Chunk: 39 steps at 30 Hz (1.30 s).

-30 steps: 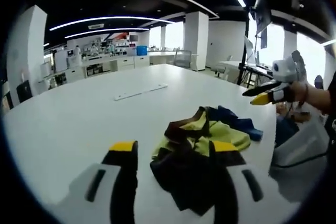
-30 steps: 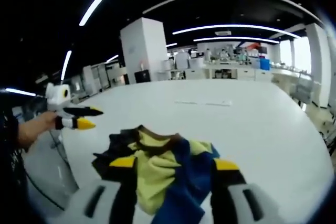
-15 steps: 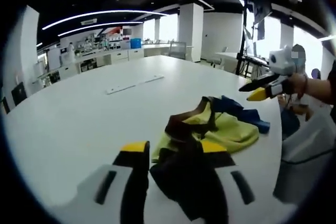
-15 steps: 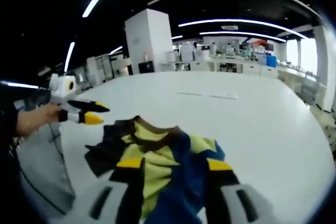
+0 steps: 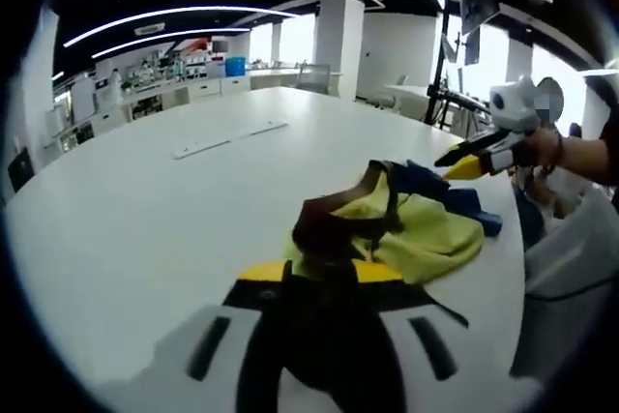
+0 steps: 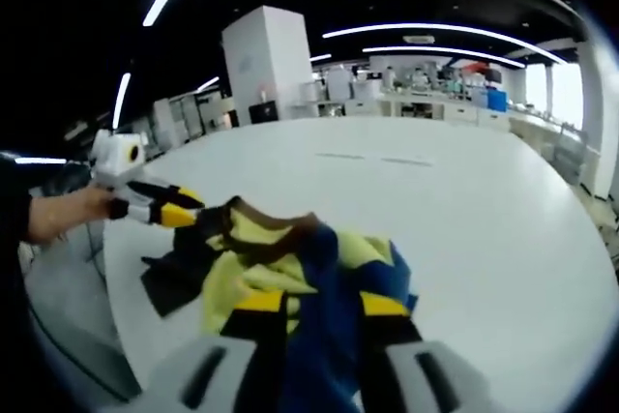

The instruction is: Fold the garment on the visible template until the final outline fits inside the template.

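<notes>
A crumpled garment (image 5: 426, 234) in yellow, black and blue, with a brown collar, lies near the edge of the white table (image 5: 145, 210). In the left gripper view my left gripper (image 5: 321, 274) has its jaws drawn in on the garment's black part, and cloth fills the gap. That gripper (image 6: 186, 210) also appears in the right gripper view, at the black end. My right gripper (image 6: 322, 305) is drawn in on the blue part of the garment (image 6: 242, 278). It also comes into the left gripper view, where the right gripper (image 5: 453, 167) sits at the blue end.
A thin white strip (image 5: 227, 139) lies flat farther out on the table, also seen as a strip (image 6: 372, 158) in the right gripper view. The table edge runs just past the garment, with a person's hand (image 5: 571, 152) beyond it. Desks and pillars stand far behind.
Both grippers have moved in onto the garment and their jaws have narrowed from wide open to pinching cloth. The garment has bunched up slightly around the collar.
</notes>
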Each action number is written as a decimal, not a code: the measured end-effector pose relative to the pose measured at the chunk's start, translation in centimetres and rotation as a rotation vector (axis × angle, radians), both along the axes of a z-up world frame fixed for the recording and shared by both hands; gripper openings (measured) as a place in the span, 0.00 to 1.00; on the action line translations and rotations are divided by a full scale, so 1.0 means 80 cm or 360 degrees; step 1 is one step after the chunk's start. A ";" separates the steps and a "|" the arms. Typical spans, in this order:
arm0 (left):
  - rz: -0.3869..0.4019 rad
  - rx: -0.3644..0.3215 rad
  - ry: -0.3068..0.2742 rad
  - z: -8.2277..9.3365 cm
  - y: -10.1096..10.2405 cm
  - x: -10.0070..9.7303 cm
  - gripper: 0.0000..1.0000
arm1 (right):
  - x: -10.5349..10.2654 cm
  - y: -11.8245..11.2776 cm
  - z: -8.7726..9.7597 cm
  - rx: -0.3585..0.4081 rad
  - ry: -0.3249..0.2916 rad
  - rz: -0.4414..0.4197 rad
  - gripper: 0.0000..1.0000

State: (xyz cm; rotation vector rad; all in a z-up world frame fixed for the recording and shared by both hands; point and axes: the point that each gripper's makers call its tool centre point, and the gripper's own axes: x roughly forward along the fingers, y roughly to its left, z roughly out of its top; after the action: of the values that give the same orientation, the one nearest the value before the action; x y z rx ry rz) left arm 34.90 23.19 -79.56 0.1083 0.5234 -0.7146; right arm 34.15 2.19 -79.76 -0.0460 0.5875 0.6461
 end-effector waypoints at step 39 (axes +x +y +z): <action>-0.0047 -0.0139 -0.0140 0.069 -0.017 -0.030 0.00 | 0.011 -0.016 0.044 -0.0173 -0.0206 -0.0041 0.00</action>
State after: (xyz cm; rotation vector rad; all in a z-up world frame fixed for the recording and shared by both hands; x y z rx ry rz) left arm 32.53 21.86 -74.06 0.0656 0.4067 -0.7571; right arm 35.02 0.93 -76.22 -0.1804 0.4968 0.5813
